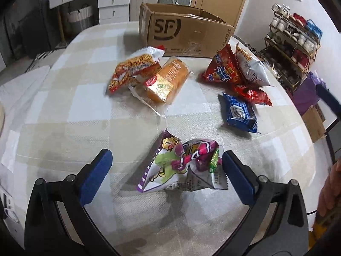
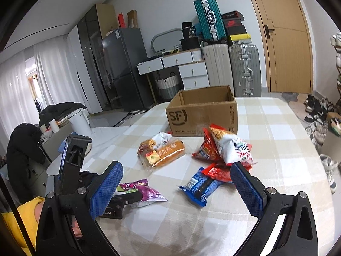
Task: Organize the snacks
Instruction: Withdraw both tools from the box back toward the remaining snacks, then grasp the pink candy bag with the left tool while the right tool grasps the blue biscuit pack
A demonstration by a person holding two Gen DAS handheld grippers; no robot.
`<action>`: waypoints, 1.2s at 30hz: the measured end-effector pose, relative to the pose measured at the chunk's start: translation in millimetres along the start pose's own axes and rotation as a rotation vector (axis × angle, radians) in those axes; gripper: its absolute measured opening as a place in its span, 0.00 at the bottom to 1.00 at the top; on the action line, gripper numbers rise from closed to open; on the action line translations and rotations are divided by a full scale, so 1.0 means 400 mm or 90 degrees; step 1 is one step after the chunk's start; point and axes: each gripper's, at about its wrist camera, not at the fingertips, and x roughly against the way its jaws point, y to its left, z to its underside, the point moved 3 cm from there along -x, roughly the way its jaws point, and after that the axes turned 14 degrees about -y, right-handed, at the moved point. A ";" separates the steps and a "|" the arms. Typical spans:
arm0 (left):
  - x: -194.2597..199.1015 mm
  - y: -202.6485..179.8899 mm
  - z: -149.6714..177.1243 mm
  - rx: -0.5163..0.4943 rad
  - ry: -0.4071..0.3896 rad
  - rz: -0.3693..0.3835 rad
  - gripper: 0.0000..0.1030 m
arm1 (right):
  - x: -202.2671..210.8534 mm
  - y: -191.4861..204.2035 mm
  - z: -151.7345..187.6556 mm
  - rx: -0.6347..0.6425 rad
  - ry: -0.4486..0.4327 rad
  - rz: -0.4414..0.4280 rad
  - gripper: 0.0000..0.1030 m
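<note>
my left gripper (image 1: 167, 168) spread wide, empty | purple snack bag (image 1: 181, 164) lies between its fingers, touching the right one, long axis crosswise | right gripper (image 2: 177, 187) released, farther off

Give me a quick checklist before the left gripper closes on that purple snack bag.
1. left gripper open: ok.
2. purple snack bag between its fingers: ok.
3. Bag apart from the blue packet: ok.
4. cardboard box open on top: ok.
5. right gripper open and holding nothing: ok.
6. Fingers low enough to pinch the bag: cannot tell.
</note>
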 end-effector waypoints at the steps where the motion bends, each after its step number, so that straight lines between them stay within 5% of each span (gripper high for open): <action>1: -0.003 0.001 -0.001 0.004 0.001 0.003 1.00 | -0.005 -0.004 0.004 -0.004 0.003 0.001 0.99; 8: -0.036 -0.006 0.014 0.014 0.021 0.047 0.95 | -0.031 -0.029 0.029 -0.028 0.030 0.004 0.99; 11: -0.041 -0.016 0.019 0.022 0.022 0.075 0.83 | -0.043 -0.036 0.040 -0.033 0.040 0.006 0.99; 13: -0.040 -0.021 0.016 0.025 0.016 0.094 0.62 | -0.044 -0.038 0.044 -0.036 0.045 0.007 0.99; 21: -0.035 -0.004 0.014 0.037 0.010 0.122 0.43 | -0.072 -0.056 0.075 -0.066 0.083 0.016 0.99; 36: 0.020 0.034 -0.008 0.042 -0.042 0.122 0.41 | -0.150 -0.099 0.130 -0.131 0.175 0.044 0.99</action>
